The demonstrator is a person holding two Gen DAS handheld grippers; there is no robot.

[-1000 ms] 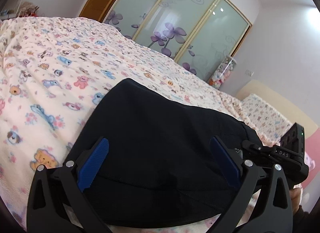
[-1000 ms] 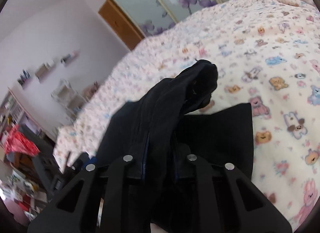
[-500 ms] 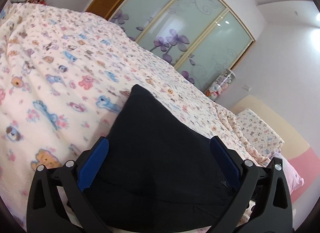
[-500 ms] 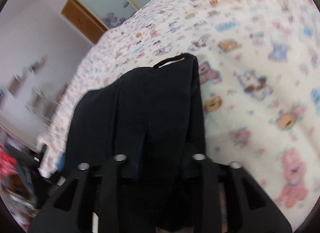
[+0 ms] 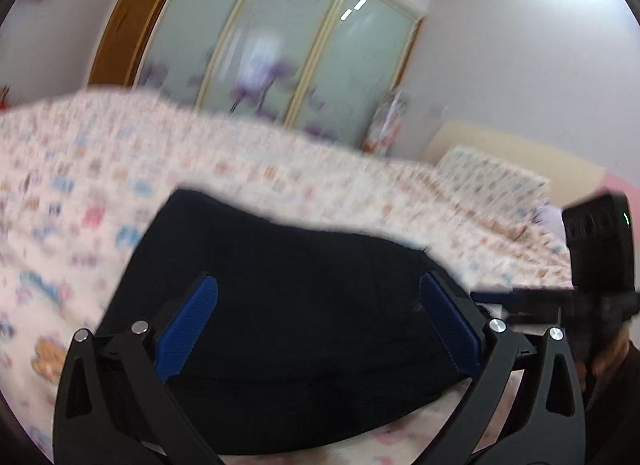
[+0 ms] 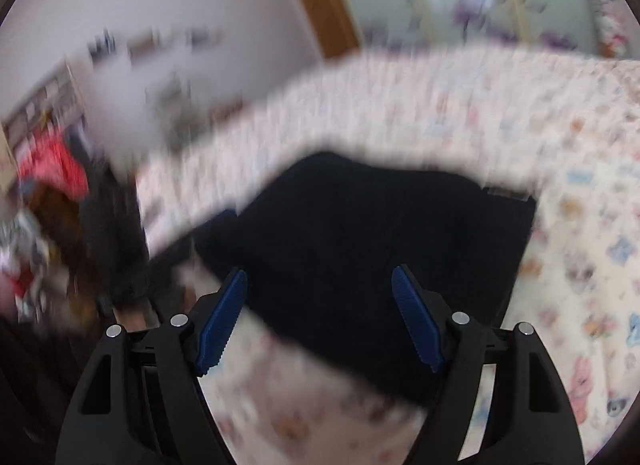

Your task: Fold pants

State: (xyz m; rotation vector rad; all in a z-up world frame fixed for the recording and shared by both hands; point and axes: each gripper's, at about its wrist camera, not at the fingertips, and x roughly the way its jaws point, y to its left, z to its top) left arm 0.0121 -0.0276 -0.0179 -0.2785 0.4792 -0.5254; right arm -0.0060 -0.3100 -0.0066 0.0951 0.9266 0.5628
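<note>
both my grippers stand with jaws apart, holding nothing: the left gripper (image 5: pixel 318 319) and right gripper (image 6: pixel 318 311) each hang above the pants (image 5: pixel 288 313), which lie as a dark folded bundle between and ahead of the fingers on the bed (image 5: pixel 80 193). i judge a fold just laid; next calls for smoothing or a further fold. beyond the jaws, wardrobe doors (image 5: pixel 276 45). nothing obstructs; heavy blur limits detail.
</note>
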